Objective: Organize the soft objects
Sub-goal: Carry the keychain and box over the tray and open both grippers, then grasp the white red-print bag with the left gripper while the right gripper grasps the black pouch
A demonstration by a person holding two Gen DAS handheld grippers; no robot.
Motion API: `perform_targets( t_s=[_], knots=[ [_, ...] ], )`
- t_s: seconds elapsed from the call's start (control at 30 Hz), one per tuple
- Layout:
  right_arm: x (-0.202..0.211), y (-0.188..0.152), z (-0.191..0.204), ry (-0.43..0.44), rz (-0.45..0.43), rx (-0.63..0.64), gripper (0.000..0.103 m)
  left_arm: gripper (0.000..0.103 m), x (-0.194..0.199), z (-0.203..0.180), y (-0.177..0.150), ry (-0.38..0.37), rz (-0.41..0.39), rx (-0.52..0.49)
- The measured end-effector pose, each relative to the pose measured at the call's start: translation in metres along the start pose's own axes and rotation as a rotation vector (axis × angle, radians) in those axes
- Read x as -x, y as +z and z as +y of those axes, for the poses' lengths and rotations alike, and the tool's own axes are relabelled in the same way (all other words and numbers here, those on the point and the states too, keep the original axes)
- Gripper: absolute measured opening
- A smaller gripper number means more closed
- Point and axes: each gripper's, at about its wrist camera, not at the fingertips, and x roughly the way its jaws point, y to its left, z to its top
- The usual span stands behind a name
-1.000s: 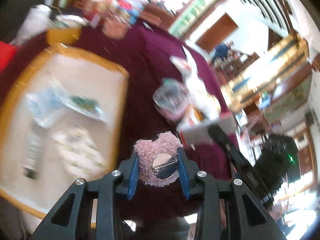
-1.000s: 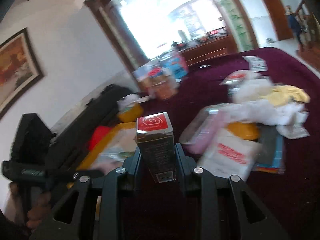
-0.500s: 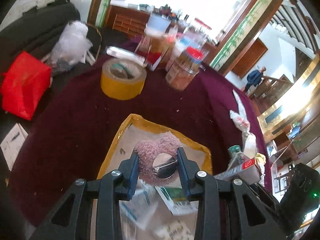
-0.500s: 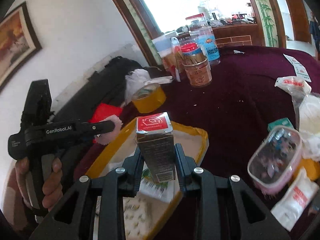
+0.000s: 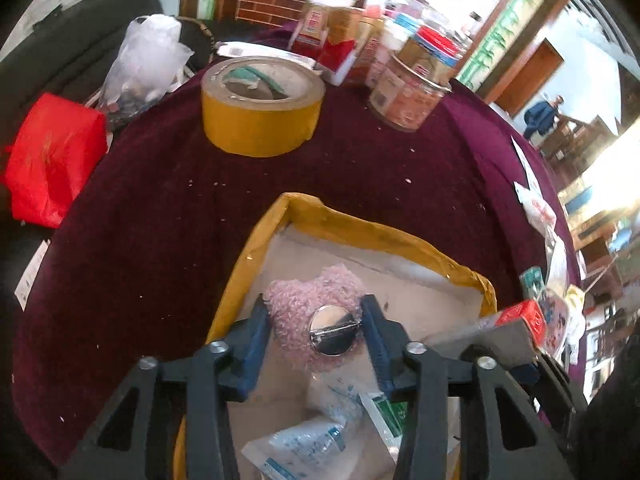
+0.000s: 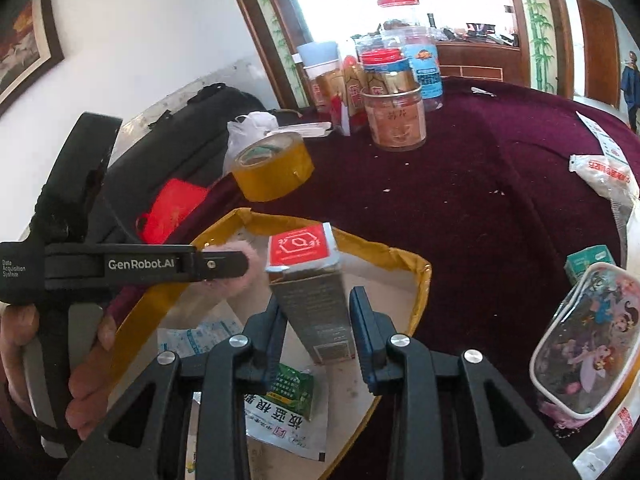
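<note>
Over the yellow-rimmed tray (image 5: pixel 352 228) on the maroon tablecloth (image 5: pixel 160 216), a grey carton (image 6: pixel 316 304) with a red top is clamped by the right gripper (image 6: pixel 318 320). A fuzzy pink heart-shaped brooch (image 5: pixel 316 320), silver pin-back showing, is pinched in the left gripper (image 5: pixel 314 336).

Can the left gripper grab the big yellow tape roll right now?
Probably not: the left gripper is already full, its jaws around the pink fluffy badge over the tray. The tape roll sits unblocked beyond the tray.
</note>
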Motion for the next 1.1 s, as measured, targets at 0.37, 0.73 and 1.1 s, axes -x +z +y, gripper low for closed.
perform_targets(
  t_s=[0.37, 0.73, 1.1],
  knots=[
    [0.031, -0.004, 0.001, 0.093, -0.075, -0.03, 0.061, 0.084, 0.024, -0.019, -0.03, 0.125, -0.08, -0.081],
    [0.112, -0.049, -0.035, 0.171, -0.127, -0.164, 0.067, 0.096, 0.073, -0.024, -0.082, 0.053, -0.152, 0.007],
    [0.153, -0.102, -0.103, 0.108, -0.111, -0.321, 0.068, 0.097, 0.081, -0.13, -0.14, -0.127, -0.129, -0.171]
  ],
)
